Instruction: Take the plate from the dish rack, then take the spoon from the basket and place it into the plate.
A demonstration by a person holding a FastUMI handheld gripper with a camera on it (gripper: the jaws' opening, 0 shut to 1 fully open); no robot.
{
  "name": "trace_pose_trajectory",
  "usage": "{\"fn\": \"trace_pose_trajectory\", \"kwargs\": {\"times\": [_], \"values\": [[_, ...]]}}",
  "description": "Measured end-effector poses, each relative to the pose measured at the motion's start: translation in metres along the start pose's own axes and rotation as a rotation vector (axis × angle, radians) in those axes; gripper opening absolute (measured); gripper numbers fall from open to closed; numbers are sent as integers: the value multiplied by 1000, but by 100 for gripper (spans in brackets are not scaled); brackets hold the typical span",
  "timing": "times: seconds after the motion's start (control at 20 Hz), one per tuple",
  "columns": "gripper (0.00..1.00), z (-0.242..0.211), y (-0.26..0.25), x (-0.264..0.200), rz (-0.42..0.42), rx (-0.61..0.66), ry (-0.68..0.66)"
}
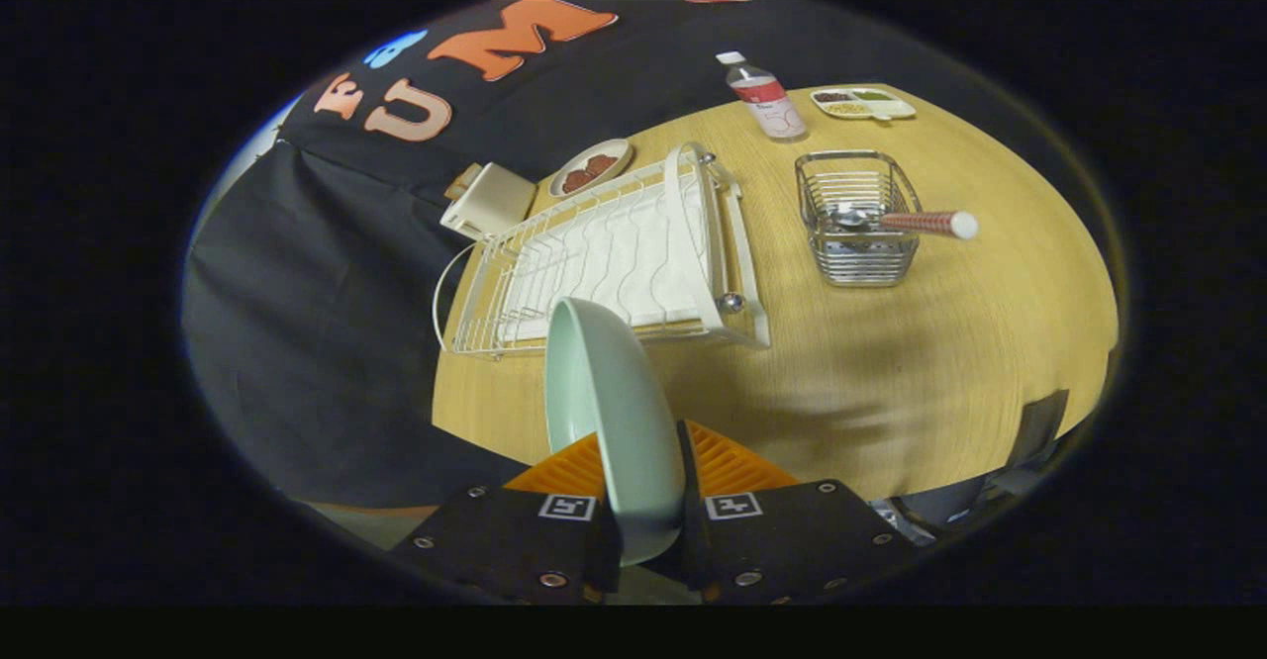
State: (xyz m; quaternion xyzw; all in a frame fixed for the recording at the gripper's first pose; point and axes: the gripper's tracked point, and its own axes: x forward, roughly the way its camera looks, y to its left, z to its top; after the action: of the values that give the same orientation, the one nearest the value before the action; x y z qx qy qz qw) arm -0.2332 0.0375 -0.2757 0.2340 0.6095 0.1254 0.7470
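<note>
My claw (pixel 648 501) is clenched nearly together on one pale green plate (pixel 609 412), with both fingers pressing its rim from either side. The plate stands on edge between my fingers and rises ahead of them, held above the near part of the wooden table (pixel 891 382), just in front of the dish rack (pixel 604 263).

I count one white wire dish rack, lying flat on the table beyond the plate. To its right, well apart, stands one wire basket (pixel 859 216) with one spoon (pixel 906 222) in it; the spoon's bowl sits inside and its patterned handle sticks out over the right rim. Beyond the basket are one plastic bottle (pixel 767 97) and one divided tray (pixel 863 103) of food. Behind the rack I see one small dish (pixel 591 166) with brown pieces and one pale box (pixel 489 201).
</note>
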Motion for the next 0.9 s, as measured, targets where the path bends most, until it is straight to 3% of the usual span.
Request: {"fn": "trace_pose_trajectory", "kwargs": {"times": [0.7,0.9], "values": [[27,-38,-26,57,67,98,19],[30,-29,-13,68,146,175,-17]]}}
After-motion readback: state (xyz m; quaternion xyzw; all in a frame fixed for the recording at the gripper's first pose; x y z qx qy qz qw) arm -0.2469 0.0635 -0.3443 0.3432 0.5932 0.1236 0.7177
